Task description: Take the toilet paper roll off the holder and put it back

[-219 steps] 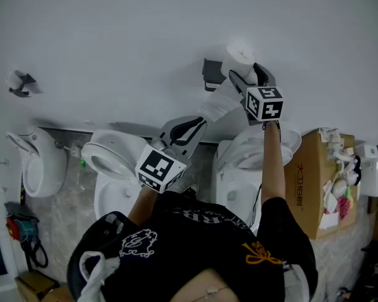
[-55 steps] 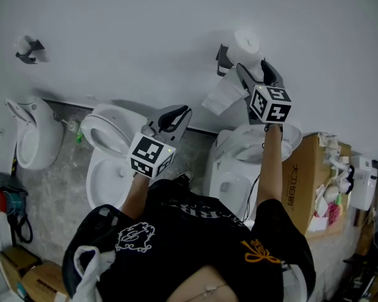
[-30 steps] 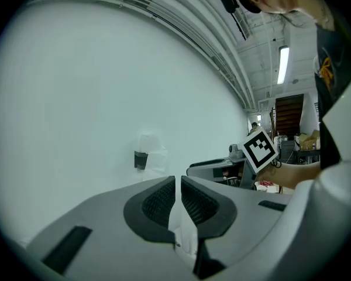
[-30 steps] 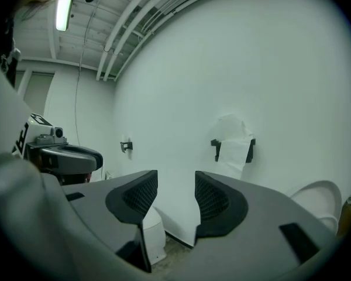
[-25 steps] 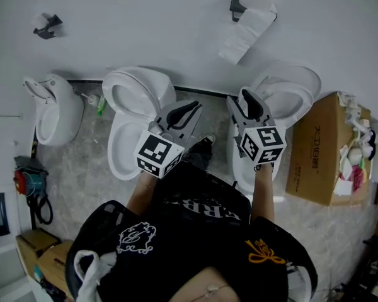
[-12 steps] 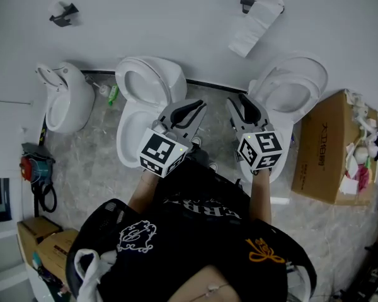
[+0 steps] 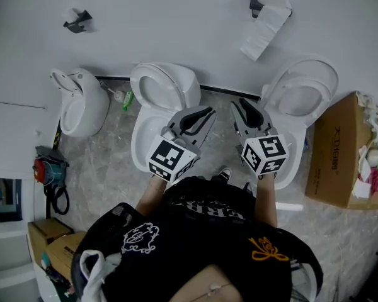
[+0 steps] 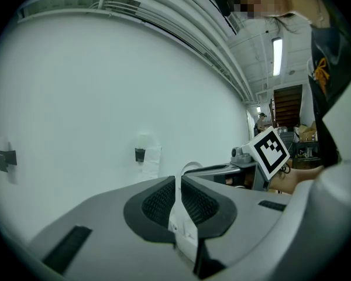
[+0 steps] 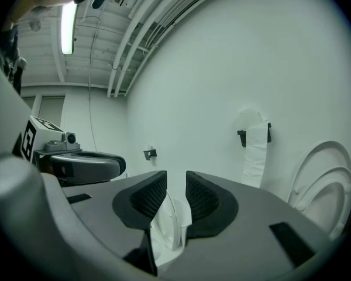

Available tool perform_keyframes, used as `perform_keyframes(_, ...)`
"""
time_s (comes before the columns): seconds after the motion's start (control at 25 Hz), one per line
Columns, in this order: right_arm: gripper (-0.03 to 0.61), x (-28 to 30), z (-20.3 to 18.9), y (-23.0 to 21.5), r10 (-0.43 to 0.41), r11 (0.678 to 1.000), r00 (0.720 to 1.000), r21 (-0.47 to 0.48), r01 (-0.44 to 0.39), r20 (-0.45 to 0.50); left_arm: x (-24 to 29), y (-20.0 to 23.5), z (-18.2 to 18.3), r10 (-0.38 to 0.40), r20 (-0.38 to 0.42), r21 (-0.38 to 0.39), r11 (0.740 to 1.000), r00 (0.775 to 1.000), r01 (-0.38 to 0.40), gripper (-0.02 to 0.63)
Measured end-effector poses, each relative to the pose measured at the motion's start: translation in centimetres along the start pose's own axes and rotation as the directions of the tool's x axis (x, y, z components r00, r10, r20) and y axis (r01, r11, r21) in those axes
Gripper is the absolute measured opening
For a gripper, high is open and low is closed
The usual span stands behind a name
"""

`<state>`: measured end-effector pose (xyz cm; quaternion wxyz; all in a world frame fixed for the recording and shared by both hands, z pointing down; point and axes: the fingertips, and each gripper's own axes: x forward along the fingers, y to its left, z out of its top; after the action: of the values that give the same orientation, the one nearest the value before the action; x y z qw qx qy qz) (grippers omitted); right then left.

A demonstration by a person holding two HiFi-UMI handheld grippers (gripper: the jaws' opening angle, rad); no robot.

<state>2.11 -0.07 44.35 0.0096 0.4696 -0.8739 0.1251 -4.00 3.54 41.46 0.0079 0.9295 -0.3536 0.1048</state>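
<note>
mostly white wall (image 7: 164,24), marbled floor (image 7: 107,168)

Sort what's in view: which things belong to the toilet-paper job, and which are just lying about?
Job: toilet paper roll, wall holder.
Lying about: toilets, cardboard box, green bottle, spare empty holder.

Left claw (image 8: 178,179) closed, toilet paper roll (image 8: 147,156) beyond.
</note>
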Motion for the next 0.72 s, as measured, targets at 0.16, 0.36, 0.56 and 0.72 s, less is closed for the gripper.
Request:
perform_keyframes(0.16, 0.092, -0.1, -0.5, 1.4, -0.005, 1.0, 1.0, 0.005, 0.005, -0.012, -1.7, 0.3, -0.8, 0.017, -0.017, -0.013, 1.0, 1.0, -0.017, 0.043)
perform_keyframes(0.36, 0.045, -0.9, -1.6, 4.2, -0.006, 1.0, 1.0, 0.016, 0.006, -0.029, -4.4, 0.2, -2.0, 0.024, -0.036, -0.04, 0.999, 0.999, -0.026, 0.043)
perform_keyframes(0.56, 0.012, -1.9, -2.6, 6.8, -0.021, 1.0, 0.998, 0.001, 0.021, -0.051, -6.9, -0.4, -3.3, 0.022, -0.039, -0.07, 0.997, 0.999, -0.024, 0.043)
perform_keyframes(0.72, 0.011, -3.0, -3.2, 8.5, -0.028, 0.999, 0.998, -0.022, 0.026, -0.064, -8.6, -1.3, -3.7, 0.015, -0.025, -0.081, 0.997, 1.0, -0.017, 0.043)
